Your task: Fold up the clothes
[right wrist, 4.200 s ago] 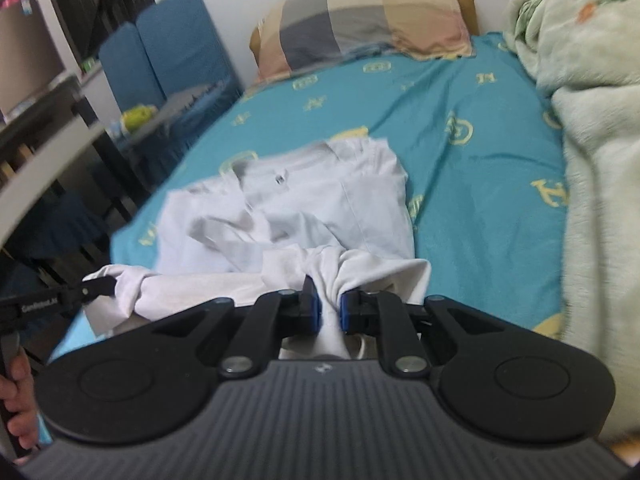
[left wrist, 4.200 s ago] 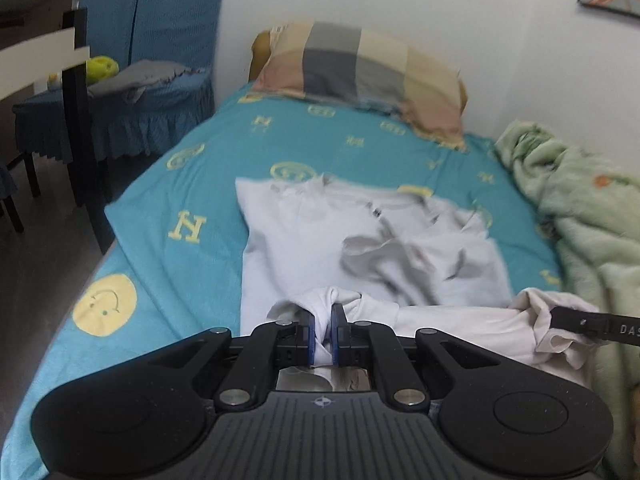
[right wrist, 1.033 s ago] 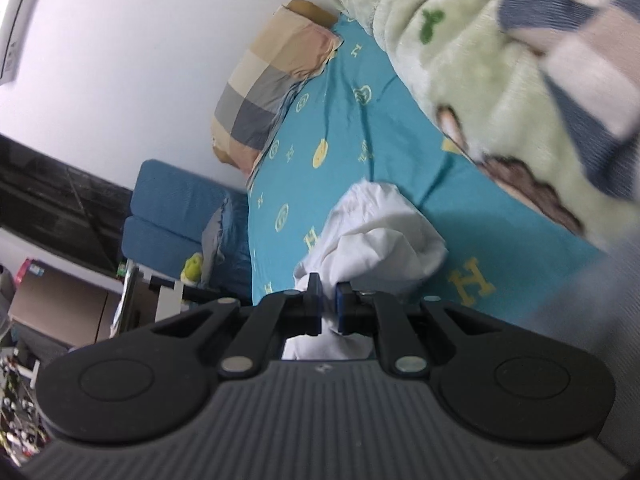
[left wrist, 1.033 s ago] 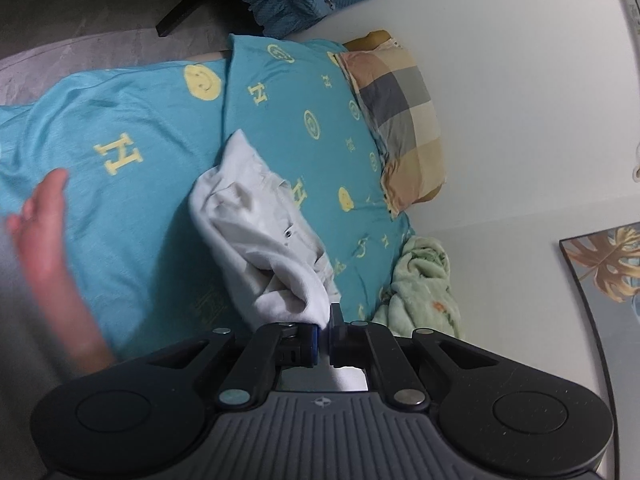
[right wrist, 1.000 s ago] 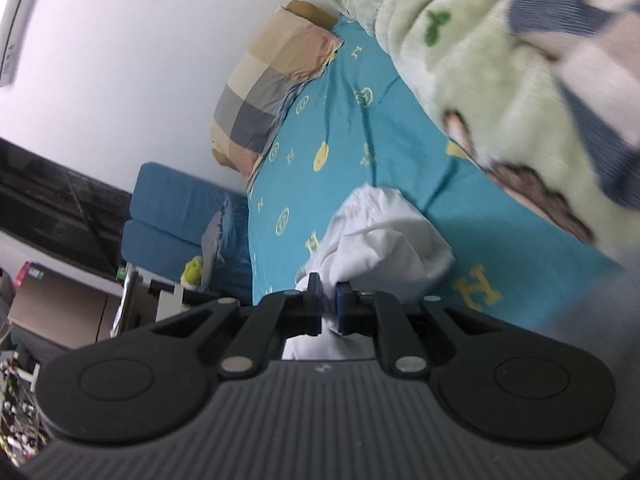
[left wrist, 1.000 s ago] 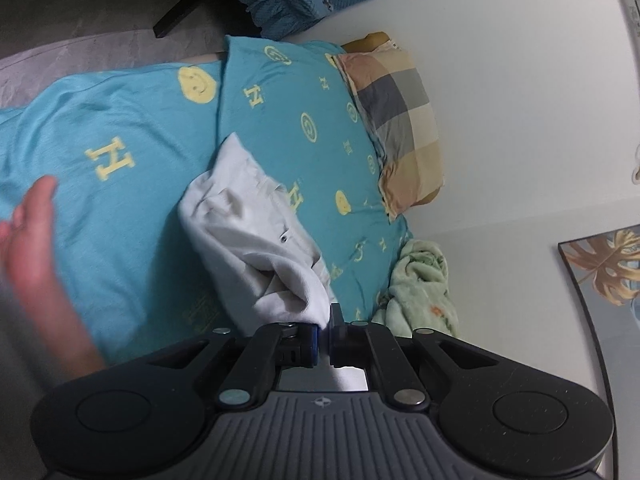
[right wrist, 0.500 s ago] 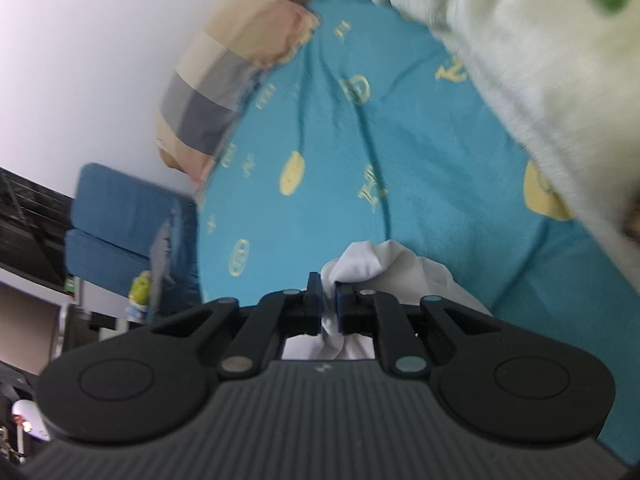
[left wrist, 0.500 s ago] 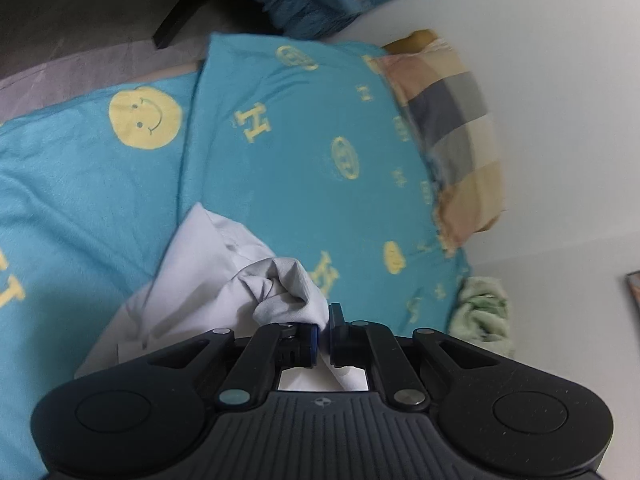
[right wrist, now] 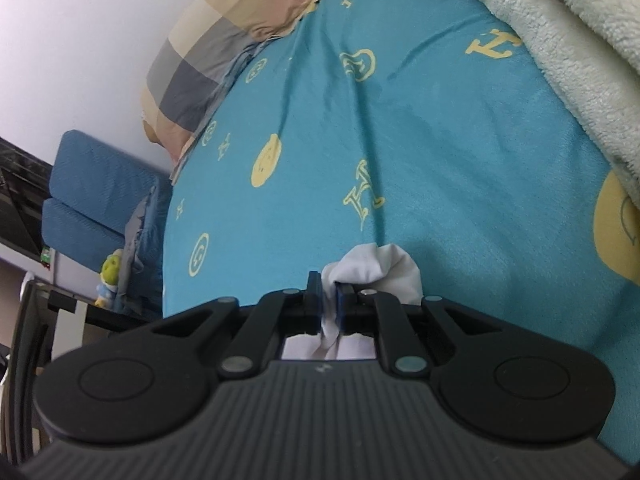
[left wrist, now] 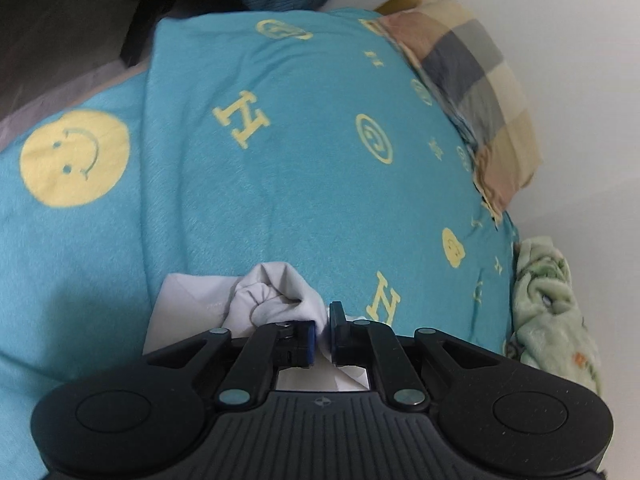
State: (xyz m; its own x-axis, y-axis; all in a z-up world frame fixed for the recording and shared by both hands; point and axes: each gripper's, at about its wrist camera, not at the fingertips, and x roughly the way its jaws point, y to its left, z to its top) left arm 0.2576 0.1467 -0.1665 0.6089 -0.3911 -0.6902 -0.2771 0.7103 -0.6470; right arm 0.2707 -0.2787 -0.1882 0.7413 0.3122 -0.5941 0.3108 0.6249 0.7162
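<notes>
— What is the left tool (left wrist: 324, 330) doing?

— It is pinching a bunched fold of the white garment (left wrist: 276, 300), its blue pads nearly together with the cloth squeezed between them. The jaws have just been easing apart a little, yet the fabric is sitting in the narrow gap and the pads are pressing on it.

— And the right tool (right wrist: 329, 300)?

— It is gripping another bunch of the same white garment (right wrist: 376, 266), jaws narrow, a strip of cloth running down between the pads toward the tool body.

— Where is the garment lying?

— In the left wrist view it is crumpling at 6 o'clock, just ahead of the fingers and spreading toward 7 o'clock over the teal bedsheet (left wrist: 304, 168). In the right wrist view it is puffing up just past the fingertips, a little toward 1 o'clock.

— What else is showing?

— A checked pillow (left wrist: 476, 92) is lying at 2 o'clock in the left view, a green fleece blanket (left wrist: 556, 312) at 4 o'clock. In the right view the pillow (right wrist: 224, 48) is at 11 o'clock, the blanket (right wrist: 568, 60) at 2 o'clock, and a blue chair (right wrist: 96, 192) at 9 o'clock beside the bed.
</notes>
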